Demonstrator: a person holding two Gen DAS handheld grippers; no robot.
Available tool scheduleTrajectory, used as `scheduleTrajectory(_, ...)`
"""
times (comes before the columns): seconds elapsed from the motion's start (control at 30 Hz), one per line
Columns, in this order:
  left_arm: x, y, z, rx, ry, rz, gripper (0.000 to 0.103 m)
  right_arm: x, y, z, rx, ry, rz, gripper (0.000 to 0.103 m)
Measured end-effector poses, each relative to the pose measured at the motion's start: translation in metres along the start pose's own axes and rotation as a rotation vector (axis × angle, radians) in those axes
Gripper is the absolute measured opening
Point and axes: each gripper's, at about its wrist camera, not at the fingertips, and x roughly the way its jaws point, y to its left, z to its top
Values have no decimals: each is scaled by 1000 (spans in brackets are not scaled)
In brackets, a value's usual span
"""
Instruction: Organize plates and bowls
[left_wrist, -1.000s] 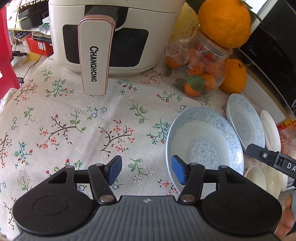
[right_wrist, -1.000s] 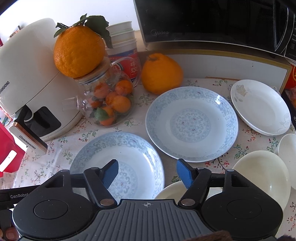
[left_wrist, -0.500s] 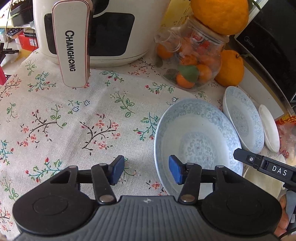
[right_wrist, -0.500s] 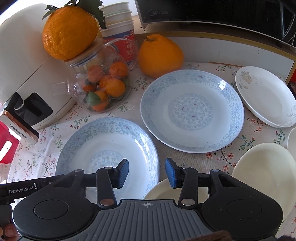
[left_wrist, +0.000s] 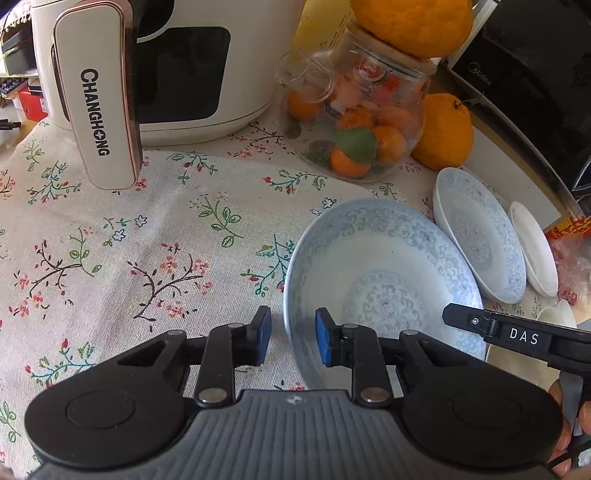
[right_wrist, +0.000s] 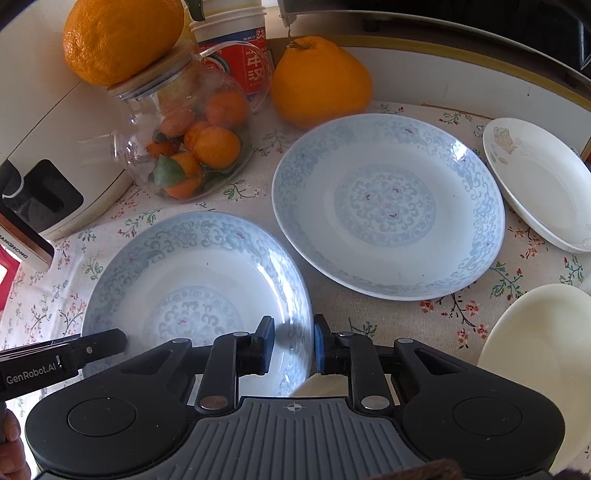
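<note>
A blue-patterned plate (left_wrist: 384, 280) lies on the floral cloth. My left gripper (left_wrist: 291, 339) straddles its left rim, jaws partly closed around the rim with a gap on each side. My right gripper (right_wrist: 293, 347) straddles the same plate's (right_wrist: 192, 291) right rim, jaws narrowed but apart from it. A second blue-patterned plate (right_wrist: 388, 206) lies behind to the right, also in the left wrist view (left_wrist: 480, 236). A white plate (right_wrist: 539, 184) sits at the far right. A cream bowl (right_wrist: 539, 350) sits at the near right.
A white Changhong air fryer (left_wrist: 147, 70) stands at the back left. A glass jar of small oranges (right_wrist: 188, 147) carries a large orange (right_wrist: 122, 37) on its lid. Another large orange (right_wrist: 321, 81) and a black microwave (left_wrist: 528, 74) stand behind the plates.
Both grippers have moved forward onto opposite rims of the near blue plate. Both sets of jaws have narrowed from wide open.
</note>
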Motion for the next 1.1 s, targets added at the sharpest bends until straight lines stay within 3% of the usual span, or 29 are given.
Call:
scheduleTrajectory(0.37,0,0,-2,1,-6,-27,18,-1,0,0,33,-16,-5,19)
scheduleTrajectory(0.6,-2,12,2,-50,-4,-55,16,-2,2,-2,45,-21,-9,19)
scheduleTrajectory(1.1,-35,24,8,-117,-82,-84,15,-22,11,3,76,-97,58,18)
